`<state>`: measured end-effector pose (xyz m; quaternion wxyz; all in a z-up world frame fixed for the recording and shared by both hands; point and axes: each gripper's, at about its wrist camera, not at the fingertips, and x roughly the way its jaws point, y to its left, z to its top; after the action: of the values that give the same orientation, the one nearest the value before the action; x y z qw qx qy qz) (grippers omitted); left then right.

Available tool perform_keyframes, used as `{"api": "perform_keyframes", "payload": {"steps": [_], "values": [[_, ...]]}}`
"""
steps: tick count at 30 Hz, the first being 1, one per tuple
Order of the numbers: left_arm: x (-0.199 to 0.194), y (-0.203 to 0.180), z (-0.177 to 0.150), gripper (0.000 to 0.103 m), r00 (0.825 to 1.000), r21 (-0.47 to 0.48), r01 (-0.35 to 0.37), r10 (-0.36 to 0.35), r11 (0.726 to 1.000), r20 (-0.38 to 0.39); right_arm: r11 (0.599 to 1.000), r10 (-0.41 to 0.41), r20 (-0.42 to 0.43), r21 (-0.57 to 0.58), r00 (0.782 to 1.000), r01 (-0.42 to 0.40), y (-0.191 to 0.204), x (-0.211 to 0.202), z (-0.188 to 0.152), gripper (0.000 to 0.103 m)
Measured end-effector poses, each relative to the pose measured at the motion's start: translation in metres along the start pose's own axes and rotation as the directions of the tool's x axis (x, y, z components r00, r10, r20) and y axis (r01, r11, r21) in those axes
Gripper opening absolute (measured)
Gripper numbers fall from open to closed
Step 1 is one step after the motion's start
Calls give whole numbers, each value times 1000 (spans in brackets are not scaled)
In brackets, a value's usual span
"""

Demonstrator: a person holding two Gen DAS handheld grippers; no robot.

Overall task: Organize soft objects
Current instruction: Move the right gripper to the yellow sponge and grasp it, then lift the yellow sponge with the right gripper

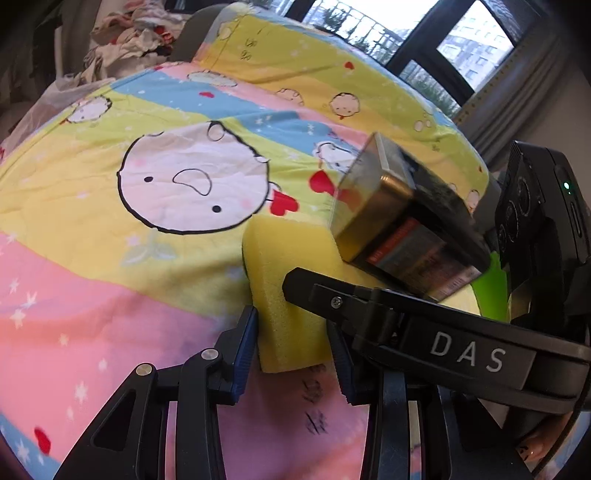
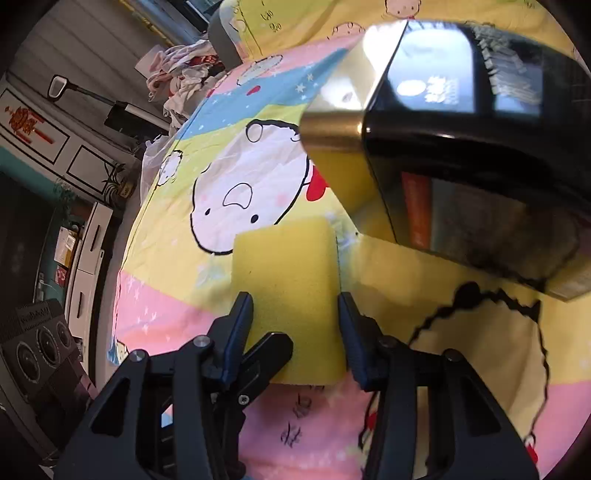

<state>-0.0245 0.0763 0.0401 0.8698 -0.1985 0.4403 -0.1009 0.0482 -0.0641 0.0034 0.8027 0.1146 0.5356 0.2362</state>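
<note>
A yellow foam sponge (image 1: 291, 266) lies on the cartoon-print bedspread (image 1: 110, 229), and both grippers hold its near end. My left gripper (image 1: 291, 354) has its blue pads pressed on the sponge's two sides. One black finger of the right gripper (image 1: 332, 299) reaches across the sponge's top from the right. In the right wrist view the sponge (image 2: 288, 280) sits between the pads of my right gripper (image 2: 295, 328), which squeeze it. A finger of the left gripper (image 2: 266, 350) shows at lower left of it.
A black and gold box (image 1: 399, 221) lies tilted right behind the sponge, looming large at upper right (image 2: 461, 147). A heap of clothes (image 1: 133, 33) sits at the far end of the bed. Something green (image 1: 491, 288) shows beside the box. Cabinets (image 2: 88, 251) stand to the left.
</note>
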Motion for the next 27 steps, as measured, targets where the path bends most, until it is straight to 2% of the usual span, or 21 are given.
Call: {"api": "perform_keyframes", "payload": {"steps": [6,12,20,27], "values": [[-19,-25,-16,39,998,73,56,-57,996,13,999,-36,57,-10,998,36,3,-35,-23,47],[-15,-49,-36,39,996,131,85,-81,988,-32,995,-98,85,7,991,98,-6,-54,-44,47],[-3,-59,-46,39,993,154,105,-94,982,-77,994,-63,88,90,994,55,-35,-57,-63,48],[3,-59,-48,39,993,166,96,-83,981,-88,995,-51,95,93,994,42,-42,-53,-66,49]]}}
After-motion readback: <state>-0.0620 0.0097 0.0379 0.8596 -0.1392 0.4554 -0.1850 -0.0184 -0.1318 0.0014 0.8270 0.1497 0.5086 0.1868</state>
